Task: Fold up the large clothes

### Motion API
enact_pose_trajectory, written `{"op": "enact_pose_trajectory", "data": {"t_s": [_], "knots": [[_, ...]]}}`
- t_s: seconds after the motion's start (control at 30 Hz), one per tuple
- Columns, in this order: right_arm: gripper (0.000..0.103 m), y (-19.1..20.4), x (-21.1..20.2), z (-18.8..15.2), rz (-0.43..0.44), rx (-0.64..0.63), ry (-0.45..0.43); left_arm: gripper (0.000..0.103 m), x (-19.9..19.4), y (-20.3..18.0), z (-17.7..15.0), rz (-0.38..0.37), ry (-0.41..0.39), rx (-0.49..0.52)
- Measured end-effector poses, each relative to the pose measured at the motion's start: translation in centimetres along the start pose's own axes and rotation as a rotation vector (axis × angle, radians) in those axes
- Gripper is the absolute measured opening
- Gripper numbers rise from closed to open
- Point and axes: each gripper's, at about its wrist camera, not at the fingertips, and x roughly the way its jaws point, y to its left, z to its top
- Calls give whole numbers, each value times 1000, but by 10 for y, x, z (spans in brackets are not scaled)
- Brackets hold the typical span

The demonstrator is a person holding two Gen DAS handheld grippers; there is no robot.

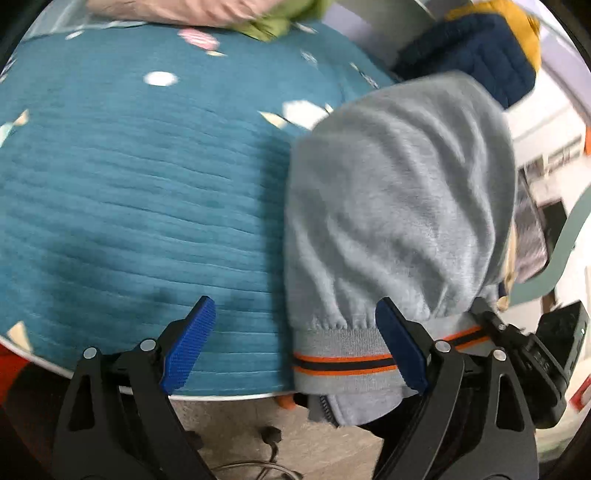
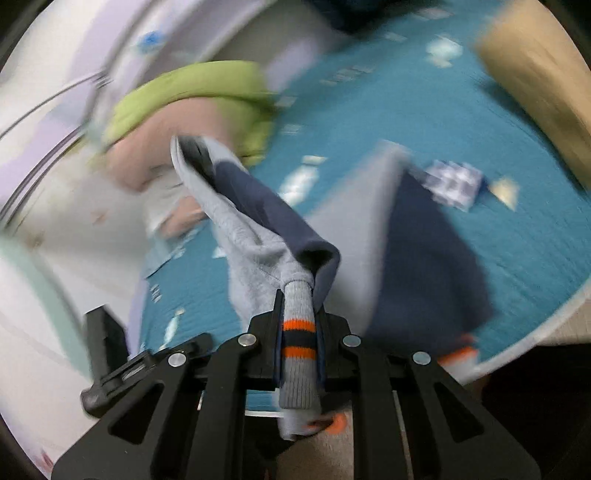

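Note:
A grey jacket (image 1: 399, 206) with a ribbed hem striped orange and black lies bunched at the right side of the teal bedspread (image 1: 129, 184); a zip edge hangs over the bed's front edge. My left gripper (image 1: 295, 347) is open wide. Its right blue pad (image 1: 400, 350) stands against the striped hem, and its left pad (image 1: 192, 350) is over bare bedspread. In the right wrist view my right gripper (image 2: 298, 325) is shut on the jacket's grey ribbed cuff (image 2: 297, 332). The grey and navy sleeve (image 2: 251, 236) stretches away from the cuff, blurred.
Pink (image 1: 177, 11) and green (image 1: 280, 22) clothes are heaped at the far side of the bed. A navy and yellow garment (image 1: 476, 48) lies at the far right. A tan pillow (image 2: 535, 85) and a small checked cloth (image 2: 454, 184) rest on the bedspread. Cables (image 1: 266, 443) lie on the floor below.

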Motion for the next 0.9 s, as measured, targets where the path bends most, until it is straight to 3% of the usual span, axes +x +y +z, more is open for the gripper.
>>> {"op": "enact_pose_trajectory", "data": {"t_s": [0.13,0.23,0.4,0.53,0.63,0.8,0.9], "knots": [[13,-45,8,-12,-127,50,46,89,38,-23,-7,35,70,37],[22,-61,6,-18,-119,87,50,89,64,-26,-10,91,118,57],[23,-68,-11,-11,-113,77,60,89,79,-14,-12,76,141,-1],[56,-87,-23,-6,-120,162,71,89,78,-21,-10,98,135,29],[65,-95,-25,-9,-119,220,89,89,79,-23,-12,99,138,18],[67,-121,-15,-17,-74,341,143,89,78,-26,-14,112,137,22],[68,-133,4,-27,37,453,198,89,77,-23,-15,112,142,14]]}}
